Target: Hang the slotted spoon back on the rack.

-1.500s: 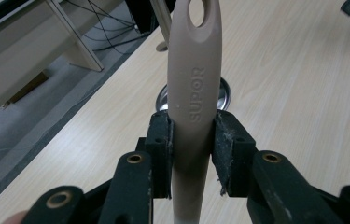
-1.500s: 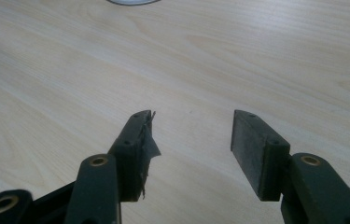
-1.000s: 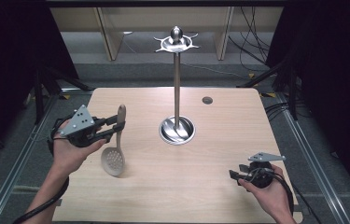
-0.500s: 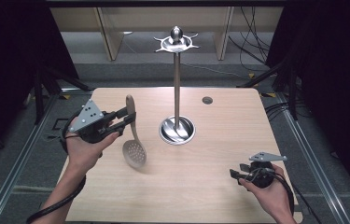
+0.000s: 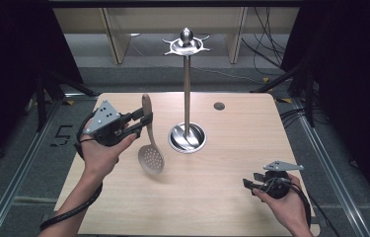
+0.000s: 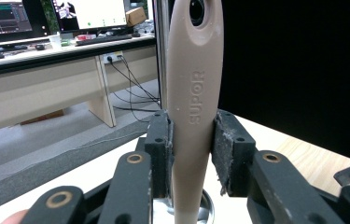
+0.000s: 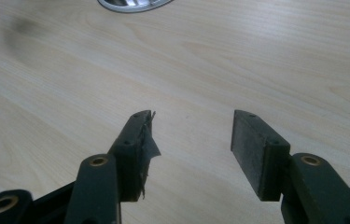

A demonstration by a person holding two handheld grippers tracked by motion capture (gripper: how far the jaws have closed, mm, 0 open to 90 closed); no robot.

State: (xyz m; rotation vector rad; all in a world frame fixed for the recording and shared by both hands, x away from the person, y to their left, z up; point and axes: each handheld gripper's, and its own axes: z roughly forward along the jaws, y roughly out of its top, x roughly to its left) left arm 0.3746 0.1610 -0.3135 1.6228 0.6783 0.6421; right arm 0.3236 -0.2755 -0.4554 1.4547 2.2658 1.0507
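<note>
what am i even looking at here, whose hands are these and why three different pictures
A person sits at a wooden table and holds a hand tool with two black jaws in each hand. The high view looks down from above. The other two pictures come from small cameras riding on each tool, looking along its jaws. The left gripper is clamped on the handle of a beige slotted spoon, holding it above the table with the bowl hanging down. The right gripper rests near the table's corner, jaws open and empty. In the middle stands a tall metal utensil stand with hooks on top.
</note>
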